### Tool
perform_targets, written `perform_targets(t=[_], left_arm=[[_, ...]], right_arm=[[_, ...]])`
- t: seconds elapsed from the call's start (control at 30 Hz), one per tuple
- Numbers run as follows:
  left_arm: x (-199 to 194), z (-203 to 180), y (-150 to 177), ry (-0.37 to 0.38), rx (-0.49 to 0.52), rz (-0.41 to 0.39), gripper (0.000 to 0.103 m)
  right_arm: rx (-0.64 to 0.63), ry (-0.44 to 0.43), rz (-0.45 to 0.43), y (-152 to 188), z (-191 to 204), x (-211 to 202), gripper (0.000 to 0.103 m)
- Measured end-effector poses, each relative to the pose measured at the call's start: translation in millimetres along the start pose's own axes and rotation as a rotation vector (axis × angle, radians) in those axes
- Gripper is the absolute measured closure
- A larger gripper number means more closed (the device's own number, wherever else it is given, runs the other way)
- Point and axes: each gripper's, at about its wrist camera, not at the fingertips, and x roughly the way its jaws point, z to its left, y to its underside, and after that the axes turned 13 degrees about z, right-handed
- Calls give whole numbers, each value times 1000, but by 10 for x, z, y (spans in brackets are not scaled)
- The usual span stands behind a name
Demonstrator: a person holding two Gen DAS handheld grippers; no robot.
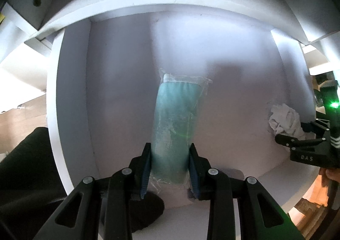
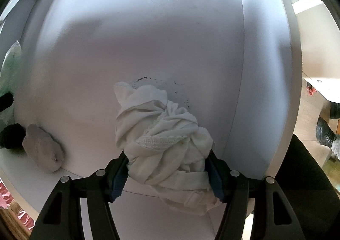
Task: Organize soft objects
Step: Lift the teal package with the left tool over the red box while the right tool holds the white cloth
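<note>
My left gripper [image 1: 170,167] is shut on a teal rolled towel in clear plastic wrap [image 1: 175,125], which points into a white shelf compartment [image 1: 119,83]. My right gripper [image 2: 170,172] is shut on a crumpled white cloth bundle [image 2: 163,140] and holds it inside the same compartment, near its right wall. The right gripper [image 1: 303,140] and the white bundle [image 1: 284,121] also show at the right edge of the left wrist view. The wrapped towel shows faintly at the left edge of the right wrist view [image 2: 10,66].
A grey soft pouch [image 2: 42,150] and a black soft object [image 2: 11,137] lie on the shelf floor between the grippers; the black one also shows under the left gripper [image 1: 146,212]. A shelf board [image 1: 148,6] spans overhead. Dark specks [image 2: 161,83] mark the back wall.
</note>
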Motion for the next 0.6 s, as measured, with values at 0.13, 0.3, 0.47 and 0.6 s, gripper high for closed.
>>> perform_targets(t=[0.13,0.3,0.47,0.6], left_arm=[[-76,-21,108,-3,19,-27,71],[-201,-94,230,-13,63,-66,71],[-325,-174,291,-24,113,-104,71],[-450,-257,328,-33,148,-132,71]], right_arm=[[38,-33,-25,5,-104,-84,39],[99,-89,-50,22,-264,-184,39],[100,-92,-43,52,-292,-193,39],[114,-111,-42,53,-350,-228,39]])
